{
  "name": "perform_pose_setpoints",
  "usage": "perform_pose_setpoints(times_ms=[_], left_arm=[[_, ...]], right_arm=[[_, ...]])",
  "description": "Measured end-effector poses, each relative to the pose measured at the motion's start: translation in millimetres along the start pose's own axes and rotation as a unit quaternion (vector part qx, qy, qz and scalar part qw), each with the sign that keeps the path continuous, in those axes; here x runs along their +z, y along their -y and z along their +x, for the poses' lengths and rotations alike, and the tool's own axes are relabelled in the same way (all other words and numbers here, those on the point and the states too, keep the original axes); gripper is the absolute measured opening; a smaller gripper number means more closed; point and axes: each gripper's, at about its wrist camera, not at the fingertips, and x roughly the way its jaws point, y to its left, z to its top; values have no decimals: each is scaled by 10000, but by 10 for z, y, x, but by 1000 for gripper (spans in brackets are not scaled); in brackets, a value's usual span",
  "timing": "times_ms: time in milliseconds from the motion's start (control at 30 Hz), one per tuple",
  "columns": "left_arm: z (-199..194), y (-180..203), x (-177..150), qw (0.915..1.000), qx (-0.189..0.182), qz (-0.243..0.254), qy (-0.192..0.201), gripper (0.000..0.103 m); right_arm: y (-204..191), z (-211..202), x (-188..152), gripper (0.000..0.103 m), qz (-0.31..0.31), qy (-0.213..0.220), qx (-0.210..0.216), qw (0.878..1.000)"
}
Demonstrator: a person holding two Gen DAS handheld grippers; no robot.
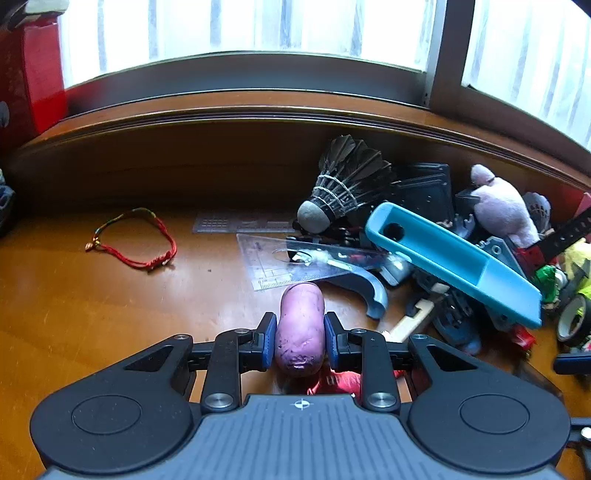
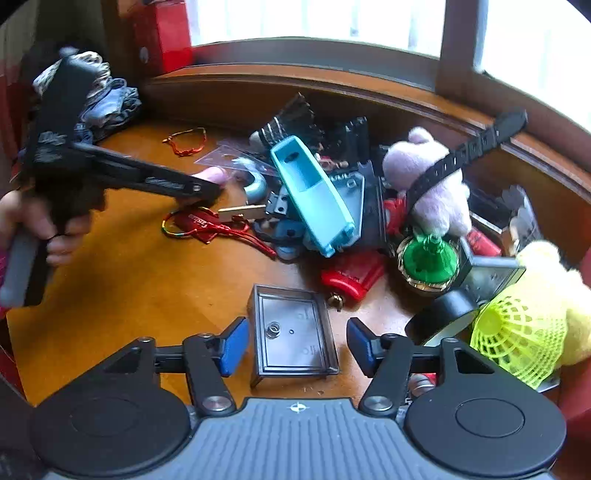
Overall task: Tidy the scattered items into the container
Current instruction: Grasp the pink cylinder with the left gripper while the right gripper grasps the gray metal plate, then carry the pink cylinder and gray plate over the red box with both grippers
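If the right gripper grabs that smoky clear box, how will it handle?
The box looks like thin hard plastic, so probably stiff and light. Its glossy walls may slip between the pads. It lies open side up between the open right gripper, so it should sit steady.

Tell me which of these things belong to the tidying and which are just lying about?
Part of the job:
- purple oblong item, held in the left gripper
- clear box, between the open right gripper jaws
- red bracelet
- blue case

Just there:
- window
- red box

smoky clear box (image 2: 293, 332) between parted jaws
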Motion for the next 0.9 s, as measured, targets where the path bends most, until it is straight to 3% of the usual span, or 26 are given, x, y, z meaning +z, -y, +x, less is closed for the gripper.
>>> perform_pose_setpoints(times_ms=[100,200,367,900], left_arm=[[-83,12,-34,10000,-48,-42,4,29],[-165,30,-53,9999,-97,-80,24,29],[-254,95,-27,9998,-121,-108,-63,29],[-626,464,-44,9983,-493,318,57,29]], right_arm=[[63,55,-8,62,196,10,91,9998],[53,76,-2,51,129,74,47,9999],[-11,43,-6,50,10,95,6,10000],[-50,-447,-167,50,464,686,-146,9965]])
